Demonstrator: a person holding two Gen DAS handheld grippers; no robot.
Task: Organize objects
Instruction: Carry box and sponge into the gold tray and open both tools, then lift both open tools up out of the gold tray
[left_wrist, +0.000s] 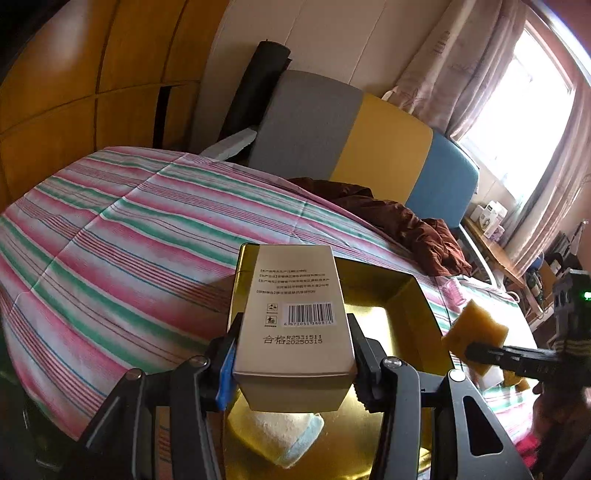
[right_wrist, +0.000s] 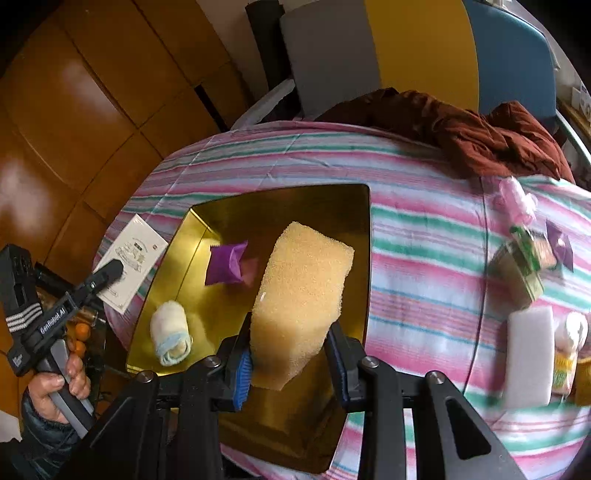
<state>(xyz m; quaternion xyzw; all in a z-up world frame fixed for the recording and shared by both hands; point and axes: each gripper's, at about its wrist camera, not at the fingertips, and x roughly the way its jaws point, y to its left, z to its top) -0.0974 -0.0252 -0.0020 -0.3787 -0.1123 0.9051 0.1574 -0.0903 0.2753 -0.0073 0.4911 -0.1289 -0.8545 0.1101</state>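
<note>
The left gripper (left_wrist: 293, 354) has its jaws clamped on the flanks of a stiff, light carton (left_wrist: 291, 314) above the gold tray (right_wrist: 280, 199) on the bed. The right gripper (right_wrist: 291, 354) pinches a soft yellow sponge (right_wrist: 303, 288), which likely compresses, so a mid-body hold suits it.

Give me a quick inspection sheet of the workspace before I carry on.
Surface: bed with striped sheet.
Job's things: gold tray holds a purple pouch and rolled towel; white block and packets lie outside it.
Clutter: brown garment near the headboard.
Grippers: left gripper shut on a barcoded box; right gripper shut on a yellow sponge over the tray.
Cables: nothing seen.
Surroundings: wooden wardrobe, curtained window.
</note>
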